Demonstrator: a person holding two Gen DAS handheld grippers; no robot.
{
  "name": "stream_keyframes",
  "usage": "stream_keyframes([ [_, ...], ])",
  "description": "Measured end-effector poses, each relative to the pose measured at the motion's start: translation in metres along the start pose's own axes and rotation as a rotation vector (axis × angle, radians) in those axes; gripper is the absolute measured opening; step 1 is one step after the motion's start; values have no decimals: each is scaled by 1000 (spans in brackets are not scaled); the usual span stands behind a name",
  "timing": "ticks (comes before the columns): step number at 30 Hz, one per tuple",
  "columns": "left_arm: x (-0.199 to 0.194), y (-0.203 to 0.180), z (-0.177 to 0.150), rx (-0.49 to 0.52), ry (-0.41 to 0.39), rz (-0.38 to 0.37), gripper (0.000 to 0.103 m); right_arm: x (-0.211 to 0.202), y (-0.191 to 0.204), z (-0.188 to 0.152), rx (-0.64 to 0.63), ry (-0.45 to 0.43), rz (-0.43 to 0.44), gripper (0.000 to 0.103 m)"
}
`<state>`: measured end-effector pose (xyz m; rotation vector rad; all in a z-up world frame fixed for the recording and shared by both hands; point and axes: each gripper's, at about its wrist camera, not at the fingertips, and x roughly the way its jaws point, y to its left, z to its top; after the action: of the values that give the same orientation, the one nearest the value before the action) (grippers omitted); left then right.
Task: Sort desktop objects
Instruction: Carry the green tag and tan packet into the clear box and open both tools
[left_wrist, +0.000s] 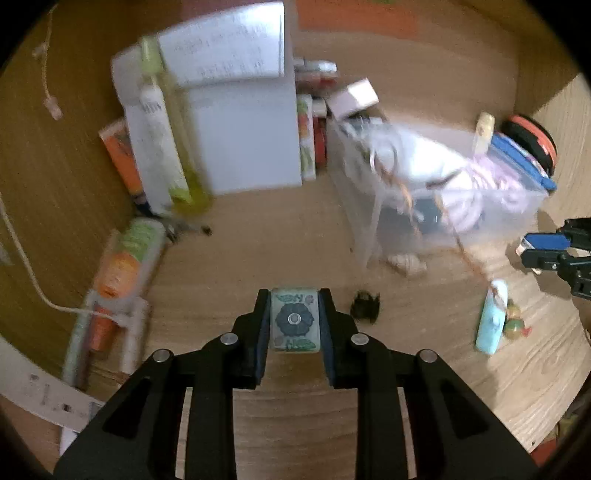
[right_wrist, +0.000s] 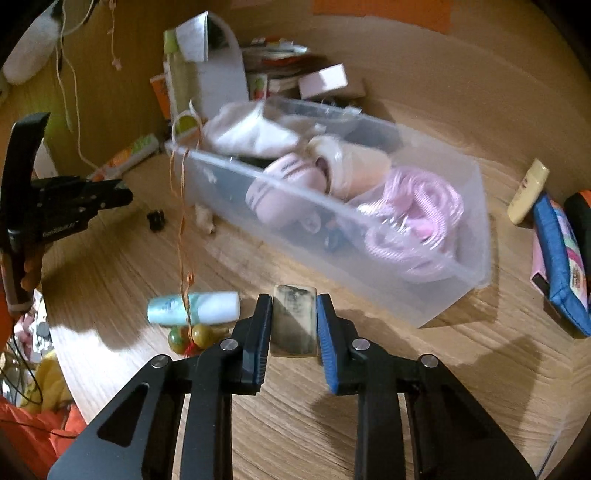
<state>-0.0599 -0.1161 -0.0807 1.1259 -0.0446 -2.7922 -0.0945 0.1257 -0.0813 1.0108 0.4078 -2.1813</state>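
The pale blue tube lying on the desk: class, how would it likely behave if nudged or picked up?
The pale blue tube lies on its side and looks round, so a nudge would probably roll it. An orange string hangs across it and might snag. It looks smooth, perhaps slippery, and small enough to be light.

My left gripper (left_wrist: 294, 321) clamps a tile (left_wrist: 294, 320), bin (left_wrist: 373, 221) ahead to its right, tube (left_wrist: 490, 321) right of the clip (left_wrist: 365, 305), my right gripper (right_wrist: 294, 325) clamps a block (right_wrist: 294, 320)
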Motion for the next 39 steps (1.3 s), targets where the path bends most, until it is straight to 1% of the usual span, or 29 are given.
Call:
stream_keyframes([
  [2, -10, 0, 4, -10, -41, 11, 24, -4, -3, 4, 10, -13, 7, 22],
  [10, -41, -11, 27, -33, -149, -33, 24, -35, -8, 21, 52, -120, 17, 22],
  [13, -50, -17, 30, -51, -185, -52, 24, -45, -9, 24, 61, -160, 11, 22],
  [18, -56, -27, 35, -70, -210, -123, 24, -52, -17, 23, 90, -185, 27, 22],
  [22, -58, -32, 47, -79, -236, -168, 24, -57, -20, 24, 94, -197, 17, 22],
  [27, -54, -43, 67, -85, -251, -215, 24, -59, -32, 34, 126, -227, 36, 22],
  [29, -50, -48, 76, -82, -250, -236, 24, -53, -36, 38, 139, -217, 72, 22],
  [31, -46, -56, 84, -71, -251, -252, 24, -46, -39, 43, 148, -210, 61, 22],
  [39, -6, -83, 114, -40, -196, -328, 24, -16, -57, 70, 210, -188, 91, 22],
])
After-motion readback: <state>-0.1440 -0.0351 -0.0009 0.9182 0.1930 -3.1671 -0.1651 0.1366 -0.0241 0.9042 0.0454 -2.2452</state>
